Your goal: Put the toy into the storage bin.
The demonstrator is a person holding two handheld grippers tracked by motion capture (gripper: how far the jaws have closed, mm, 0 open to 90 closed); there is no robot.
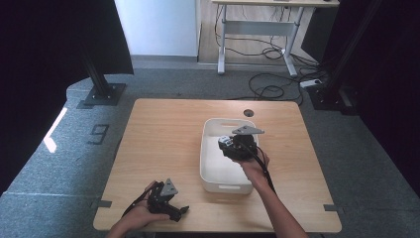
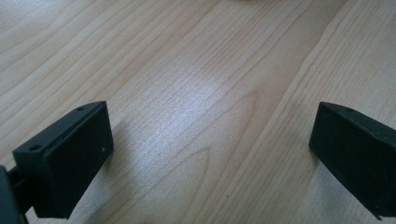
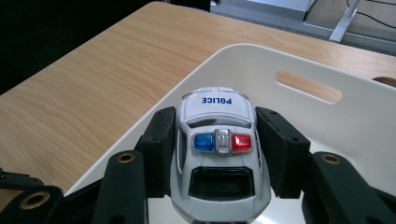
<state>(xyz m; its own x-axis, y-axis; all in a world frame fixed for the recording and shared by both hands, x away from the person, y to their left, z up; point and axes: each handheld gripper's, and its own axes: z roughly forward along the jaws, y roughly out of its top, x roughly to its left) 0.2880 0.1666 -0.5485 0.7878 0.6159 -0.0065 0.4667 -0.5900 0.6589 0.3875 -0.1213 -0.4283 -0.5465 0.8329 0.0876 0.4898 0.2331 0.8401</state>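
The right gripper [image 3: 217, 154] is clamped on a white toy police car [image 3: 218, 154], one black jaw pressed flat against each side of its body; the car's roof bears a blue and a red light, and the word POLICE is on its hood. The car is held above the white bin [image 1: 210, 148], over the bin's inner space near its far half, and the bin's slotted handle [image 3: 308, 86] lies just beyond the car's nose. The left gripper [image 2: 210, 158] rests low over the desk [image 1: 163, 139], well apart from the bin toward the near-left corner, its jaws wide apart with bare wood between them.
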